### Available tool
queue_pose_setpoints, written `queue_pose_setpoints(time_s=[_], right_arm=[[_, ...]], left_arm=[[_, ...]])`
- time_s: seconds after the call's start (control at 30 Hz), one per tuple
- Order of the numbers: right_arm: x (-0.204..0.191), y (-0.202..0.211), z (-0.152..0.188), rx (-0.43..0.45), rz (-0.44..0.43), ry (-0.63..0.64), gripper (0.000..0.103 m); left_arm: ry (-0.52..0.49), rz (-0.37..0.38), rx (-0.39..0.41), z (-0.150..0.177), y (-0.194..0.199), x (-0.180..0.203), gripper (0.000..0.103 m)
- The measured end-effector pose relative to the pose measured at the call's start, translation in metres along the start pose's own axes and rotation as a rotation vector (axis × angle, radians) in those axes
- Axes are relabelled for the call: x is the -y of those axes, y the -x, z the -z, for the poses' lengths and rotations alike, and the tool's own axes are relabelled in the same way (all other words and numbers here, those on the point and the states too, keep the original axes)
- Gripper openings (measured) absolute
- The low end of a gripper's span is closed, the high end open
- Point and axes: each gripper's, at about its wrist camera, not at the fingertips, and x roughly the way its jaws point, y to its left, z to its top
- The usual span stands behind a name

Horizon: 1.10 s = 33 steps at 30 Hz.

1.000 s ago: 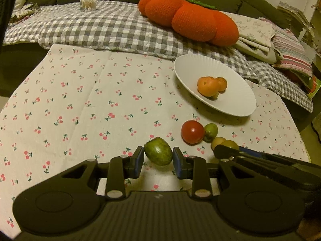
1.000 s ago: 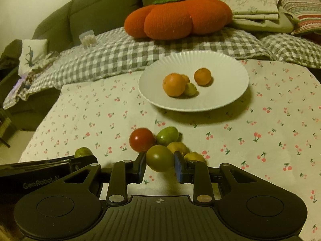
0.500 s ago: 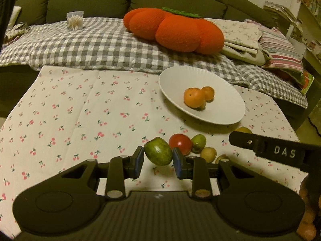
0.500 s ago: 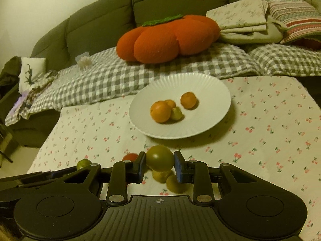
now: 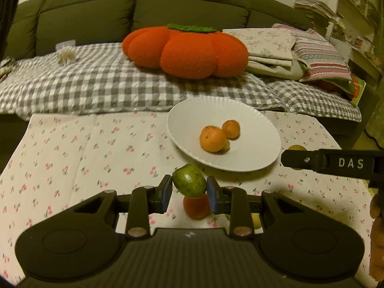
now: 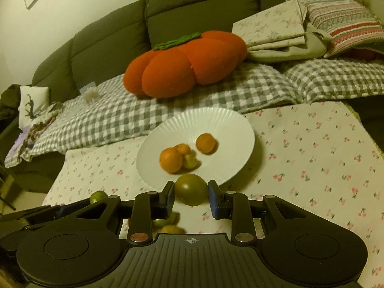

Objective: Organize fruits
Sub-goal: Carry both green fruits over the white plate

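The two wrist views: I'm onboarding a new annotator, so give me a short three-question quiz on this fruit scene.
1. True or false: the left claw is shut on a green pear-shaped fruit.
2. Multiple choice: what does the right claw hold? A) an orange B) a dull green round fruit C) nothing
3. Fill in: the oranges already sorted lie on the white ____.

Key: 1 true; 2 B; 3 plate. The pear-shaped fruit sits squeezed between both blue pads, above a red tomato on the cherry-print tablecloth.
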Motion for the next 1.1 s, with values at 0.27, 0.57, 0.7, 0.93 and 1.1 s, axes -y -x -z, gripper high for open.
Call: queue_pose_setpoints(time_s=[0.27, 0.57, 0.7, 0.93, 1.1], right_arm=[[0.017, -0.016, -0.010, -0.009, 0.034, 0.006, 0.028], [0.022, -0.033, -0.017, 0.010, 0.034, 0.054, 0.028], [0.023, -0.039, -0.019, 0.016, 0.042, 0.076, 0.028], [0.021, -0.054, -0.020, 0.016, 0.053, 0.138, 0.028], [0.021, -0.063, -0.023, 0.022, 0.049, 0.161, 0.028]], left_arm=[[-0.025, 0.044, 0.007, -0.014, -0.024, 0.008, 0.029], [-0.107, 0.121, 0.019, -0.019, -0.055, 0.032, 0.029], [-0.139, 0.131, 0.013, -0.018, -0.068, 0.041, 0.029], [-0.192, 0.126, 0.023, -0.019, -0.086, 0.052, 0.029], [-0.203, 0.122, 0.014, -0.017, -0.097, 0.054, 0.029]])
